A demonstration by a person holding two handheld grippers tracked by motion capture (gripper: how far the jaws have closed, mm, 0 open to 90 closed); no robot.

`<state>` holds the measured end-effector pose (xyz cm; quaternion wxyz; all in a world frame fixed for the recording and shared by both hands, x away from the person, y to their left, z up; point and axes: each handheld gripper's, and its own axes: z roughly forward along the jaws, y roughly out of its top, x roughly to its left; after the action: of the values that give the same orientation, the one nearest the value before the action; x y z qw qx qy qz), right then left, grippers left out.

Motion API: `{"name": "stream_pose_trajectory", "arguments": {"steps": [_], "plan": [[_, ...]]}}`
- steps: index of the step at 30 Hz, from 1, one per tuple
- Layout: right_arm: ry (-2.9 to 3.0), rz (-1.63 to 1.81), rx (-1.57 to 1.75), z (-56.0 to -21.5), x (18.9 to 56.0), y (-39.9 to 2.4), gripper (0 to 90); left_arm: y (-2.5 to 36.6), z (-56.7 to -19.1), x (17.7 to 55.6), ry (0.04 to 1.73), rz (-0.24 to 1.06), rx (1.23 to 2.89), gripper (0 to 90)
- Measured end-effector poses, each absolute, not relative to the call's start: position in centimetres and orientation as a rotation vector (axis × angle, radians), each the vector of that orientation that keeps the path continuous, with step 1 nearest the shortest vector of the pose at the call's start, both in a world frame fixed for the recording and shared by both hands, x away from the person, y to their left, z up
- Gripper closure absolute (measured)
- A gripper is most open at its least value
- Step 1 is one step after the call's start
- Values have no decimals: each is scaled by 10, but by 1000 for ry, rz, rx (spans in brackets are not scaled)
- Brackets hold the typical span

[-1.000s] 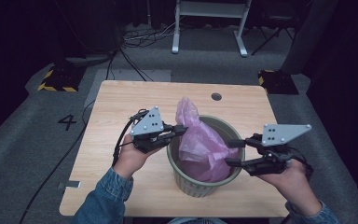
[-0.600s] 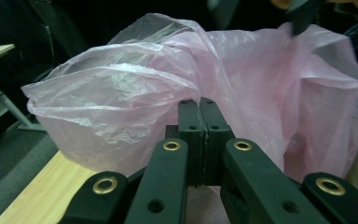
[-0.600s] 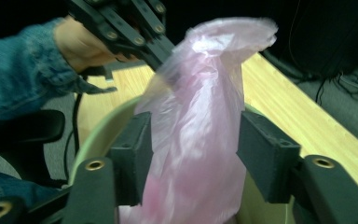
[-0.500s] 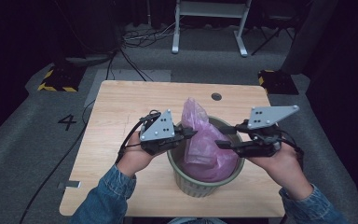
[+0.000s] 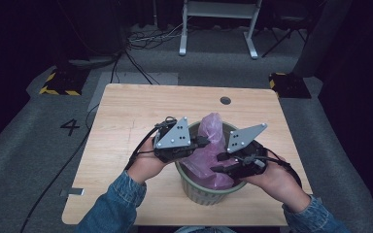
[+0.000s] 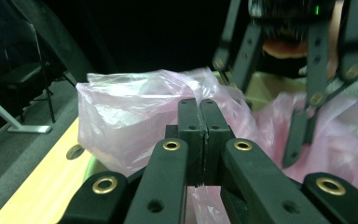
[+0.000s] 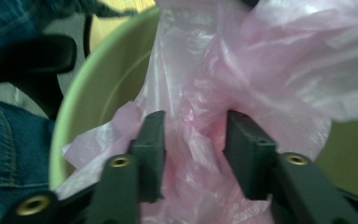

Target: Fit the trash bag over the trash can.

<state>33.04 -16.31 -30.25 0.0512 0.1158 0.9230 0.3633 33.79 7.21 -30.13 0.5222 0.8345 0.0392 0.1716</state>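
Note:
A pale green bin (image 5: 194,188) stands near the table's front edge, with a crumpled pink plastic bag (image 5: 212,127) in it. My left gripper (image 5: 203,141) reaches over the bin's left rim. Its jaws are shut (image 6: 199,116) and pinch the bag's film (image 6: 130,121), which rises behind them. My right gripper (image 5: 219,163) comes in over the bin's right side and points into it. Its jaws (image 7: 193,135) have just been opening and stand apart, with a bunch of the bag (image 7: 270,60) between the pads. The bin's rim (image 7: 98,88) curves past on the left.
The wooden table (image 5: 126,116) has a small round hole (image 5: 225,100) near its far edge. Beyond it a white stand (image 5: 218,29) and cables lie on the grey floor. Yellow-and-black blocks (image 5: 58,85) sit at the table's far corners.
My right gripper has moved left from the bin's right rim to above the bag inside it. The left gripper has shifted slightly right, still pinching the bag. The bag's raised top has moved right.

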Motion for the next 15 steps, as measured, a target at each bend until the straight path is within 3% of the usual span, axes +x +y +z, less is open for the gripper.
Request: {"name": "stream_pose_trajectory", "arguments": {"steps": [3,8,12,15], "plan": [[2747,1224,380,-297,328,-178,469,73,-304,337,90,404,2001,893],[2652,1337,483,-290,335,-201,416,72,-306,336,75,388,1989,893],[2630,1399,498,-287,339,-203,425,67,-306,336,68,380,1982,891],[2673,1401,442,-288,339,-193,533,65,-305,335,61,380,1975,891]]}}
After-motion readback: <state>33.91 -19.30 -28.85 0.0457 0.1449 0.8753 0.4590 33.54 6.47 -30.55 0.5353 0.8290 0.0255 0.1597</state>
